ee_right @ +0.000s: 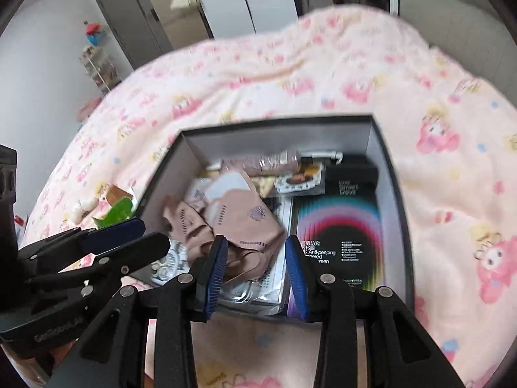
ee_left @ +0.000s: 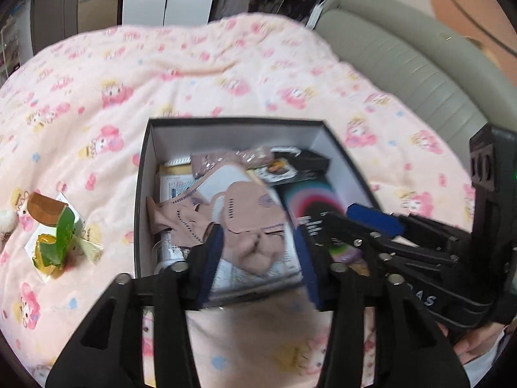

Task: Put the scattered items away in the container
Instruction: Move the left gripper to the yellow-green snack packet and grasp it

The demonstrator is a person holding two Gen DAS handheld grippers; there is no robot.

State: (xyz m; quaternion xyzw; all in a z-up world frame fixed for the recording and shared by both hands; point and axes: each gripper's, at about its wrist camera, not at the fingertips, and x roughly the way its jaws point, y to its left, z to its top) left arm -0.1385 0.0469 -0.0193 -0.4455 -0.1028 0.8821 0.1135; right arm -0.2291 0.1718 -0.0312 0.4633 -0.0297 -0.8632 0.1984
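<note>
A black box point(ee_left: 143, 174) point(ee_right: 392, 194) with a grey inside lies on the pink blanket. It holds pink face masks point(ee_left: 245, 207) point(ee_right: 239, 223), a black packet with a rainbow print point(ee_left: 316, 200) point(ee_right: 336, 226) and several small packets. My left gripper point(ee_left: 260, 262) point(ee_right: 135, 239) hangs open over the box's near edge, nothing between its blue pads. My right gripper point(ee_right: 257, 276) point(ee_left: 349, 223) is open too, beside it over the box's near side. A green and brown snack packet point(ee_left: 61, 236) point(ee_right: 118, 208) lies on the blanket left of the box.
The pink printed blanket point(ee_left: 226, 74) point(ee_right: 452, 194) spreads around the box. A small plush toy point(ee_left: 6, 220) point(ee_right: 82, 208) sits by the snack packet. A grey padded headboard point(ee_left: 420, 74) runs along the right. Cabinets point(ee_right: 129, 26) stand beyond the bed.
</note>
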